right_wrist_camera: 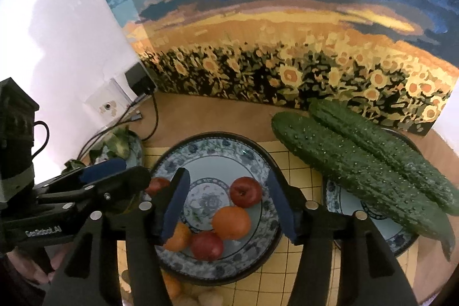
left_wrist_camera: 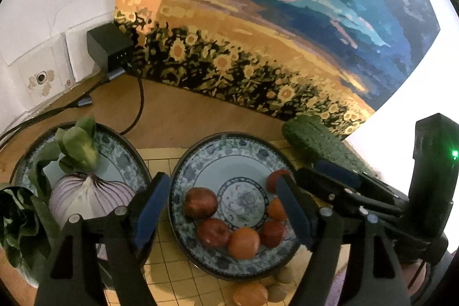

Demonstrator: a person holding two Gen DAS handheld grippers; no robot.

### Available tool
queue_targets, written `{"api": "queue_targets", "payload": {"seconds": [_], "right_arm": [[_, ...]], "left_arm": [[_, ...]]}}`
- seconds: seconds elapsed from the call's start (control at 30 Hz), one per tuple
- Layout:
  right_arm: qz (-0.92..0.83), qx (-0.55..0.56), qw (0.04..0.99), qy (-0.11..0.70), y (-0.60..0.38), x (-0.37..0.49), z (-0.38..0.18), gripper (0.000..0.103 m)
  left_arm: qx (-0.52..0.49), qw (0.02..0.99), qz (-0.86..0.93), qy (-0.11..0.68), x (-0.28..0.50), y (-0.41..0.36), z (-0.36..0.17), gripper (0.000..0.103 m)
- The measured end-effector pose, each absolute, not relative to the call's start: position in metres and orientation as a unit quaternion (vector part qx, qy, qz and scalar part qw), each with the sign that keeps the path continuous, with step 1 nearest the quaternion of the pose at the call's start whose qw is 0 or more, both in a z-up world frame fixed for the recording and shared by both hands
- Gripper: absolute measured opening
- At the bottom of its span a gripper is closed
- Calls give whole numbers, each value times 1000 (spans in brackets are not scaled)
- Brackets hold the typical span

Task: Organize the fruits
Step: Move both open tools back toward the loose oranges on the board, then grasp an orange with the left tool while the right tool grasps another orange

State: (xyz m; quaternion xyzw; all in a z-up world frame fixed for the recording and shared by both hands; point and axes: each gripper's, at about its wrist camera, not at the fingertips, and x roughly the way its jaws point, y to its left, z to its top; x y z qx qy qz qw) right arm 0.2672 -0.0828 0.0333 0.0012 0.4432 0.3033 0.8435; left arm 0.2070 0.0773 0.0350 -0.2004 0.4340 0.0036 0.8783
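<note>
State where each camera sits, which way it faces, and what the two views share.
Left wrist: on the left gripper, looking down at the fruit plate; its open fingers and the right gripper show.
Right wrist: on the right gripper, over the same fruit plate, cucumbers to the right; its open fingers and the left gripper show.
Shared: fruit plate, sunflower painting, each other's gripper.

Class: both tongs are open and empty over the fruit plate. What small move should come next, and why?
Probably lower the left tongs toward the orange lying on the mat just below the middle plate. It looks like the fruit not yet plated; apples and oranges already fill the plate.
</note>
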Motion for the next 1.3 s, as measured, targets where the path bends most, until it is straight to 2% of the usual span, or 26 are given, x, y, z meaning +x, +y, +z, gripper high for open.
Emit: {"api": "queue_targets", "payload": {"seconds": [0.4, 0.83, 1.03, 1.23, 1.3], "right_arm": [[308, 8, 843, 441, -93, 235, 44, 60], [288, 18, 828, 481, -112, 199, 21, 60], [275, 17, 830, 484, -120, 191, 22, 60], [276, 18, 823, 496, -118, 184, 17, 60], [281, 16, 822, 496, -115, 182, 17, 60]], "left_arm": [[-191, 882, 6, 431, 167, 66, 39, 81], [-173, 865, -46, 468, 119, 34, 6, 80], [-161, 854, -74, 489, 113, 13, -8, 62], [-137, 844, -77, 512, 111, 4, -19, 34], [-137, 845, -79, 510, 108, 4, -19, 33]]}}
